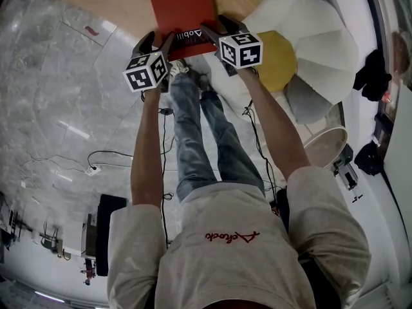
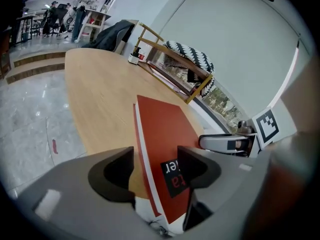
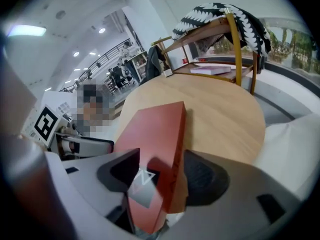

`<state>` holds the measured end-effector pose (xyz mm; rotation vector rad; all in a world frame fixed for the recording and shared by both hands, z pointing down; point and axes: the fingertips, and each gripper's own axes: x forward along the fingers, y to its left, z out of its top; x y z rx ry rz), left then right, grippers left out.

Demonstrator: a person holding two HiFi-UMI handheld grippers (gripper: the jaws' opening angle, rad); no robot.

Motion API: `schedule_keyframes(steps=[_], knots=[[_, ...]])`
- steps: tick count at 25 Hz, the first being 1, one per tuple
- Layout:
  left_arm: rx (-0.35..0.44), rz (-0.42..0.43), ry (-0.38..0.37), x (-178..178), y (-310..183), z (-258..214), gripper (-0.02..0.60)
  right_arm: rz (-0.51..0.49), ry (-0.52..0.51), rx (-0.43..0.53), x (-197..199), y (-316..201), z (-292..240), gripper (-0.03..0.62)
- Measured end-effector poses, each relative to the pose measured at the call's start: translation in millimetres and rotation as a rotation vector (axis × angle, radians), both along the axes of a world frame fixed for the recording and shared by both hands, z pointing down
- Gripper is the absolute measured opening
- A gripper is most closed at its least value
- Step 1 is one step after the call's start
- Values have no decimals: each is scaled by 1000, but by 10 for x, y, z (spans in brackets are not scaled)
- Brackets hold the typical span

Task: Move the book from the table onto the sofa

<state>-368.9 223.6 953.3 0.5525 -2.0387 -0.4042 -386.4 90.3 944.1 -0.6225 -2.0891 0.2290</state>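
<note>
Round wooden table [image 1: 116, 5] is carrying the red book [image 1: 183, 8] at the edge nearest to you. Your left gripper [image 2: 156, 151] is standing with its jaws well apart, and the near left corner of the book is sitting between them. One jaw is lying over the cover beside the black label [image 2: 176, 176], while the other is showing a little gap to the white page edge, so nothing is being clamped. Your right gripper [image 3: 161, 153] is doing the same at the near right corner: jaws wide, book between them, no squeeze to see.

The book is lying flat. Its long axis is running away from you across the table, and the label end is pointing toward you and hanging a little over the rim.

Only the head view is showing both corners together, and also the white seat [image 1: 322, 37] with the yellow cushion [image 1: 280, 60] at your right. Only the gripper views are showing the wooden rack [image 2: 170, 76] with the black-and-white cloth [image 2: 192, 59] beyond the table. The left gripper view is showing the page edge; the right gripper view is showing the closed red side.
</note>
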Motion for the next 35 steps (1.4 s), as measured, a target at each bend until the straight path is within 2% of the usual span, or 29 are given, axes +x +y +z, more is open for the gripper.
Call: schedule_keyframes(steps=[4, 11, 15, 19, 29, 35], knots=[[18, 10, 6, -1, -83, 64, 309, 18, 21, -29, -10, 44, 85, 267], [48, 39, 23, -13, -221, 171, 351, 39, 52, -61, -5, 146, 223, 301], [50, 23, 10, -23, -251, 193, 354, 44, 50, -82, -13, 166, 224, 299], [4, 20, -10, -17, -264, 211, 354, 49, 46, -85, -10, 178, 212, 299], [-43, -14, -36, -32, -262, 196, 353, 65, 23, -50, -8, 217, 193, 298], [-33, -34, -34, -28, -271, 192, 339, 79, 12, -41, 9, 209, 182, 298]])
